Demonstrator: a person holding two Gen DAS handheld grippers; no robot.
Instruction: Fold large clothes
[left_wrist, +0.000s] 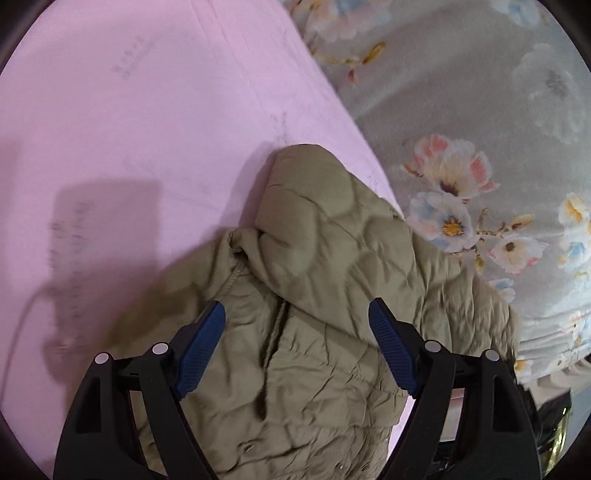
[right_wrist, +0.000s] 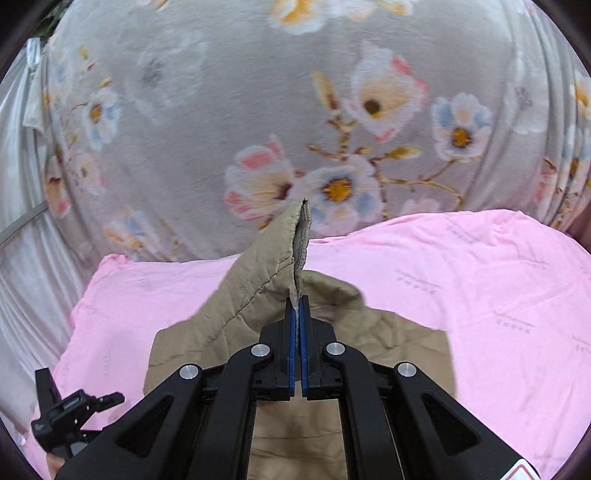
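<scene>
- Item: olive quilted jacket (left_wrist: 314, 295), a large garment, lying crumpled on a pink sheet (left_wrist: 129, 129); a grey floral bedcover (left_wrist: 461, 110) lies beyond the sheet. The surface looks like a bed.
- Right gripper (right_wrist: 298, 306): fingers pressed together on a stitched edge of the jacket. That edge stands up in a peak above the fingertips, and the fabric below it slopes back down to the sheet.
- Left gripper (left_wrist: 297, 314): fingers spread wide with nothing between them, poised over the rumpled middle of the jacket beside its seam. Whether they touch the cloth cannot be told.
- Step in hand (judged): early. One part is being lifted for spreading or a first fold; the garment is not yet laid flat.
- Next move calls for (judged): the left fingers taking a matching edge or pinning the body, so the lifted part can be carried over without dragging the whole jacket.
- Handling note: puffy fabric, likely to spring back unless smoothed.
</scene>
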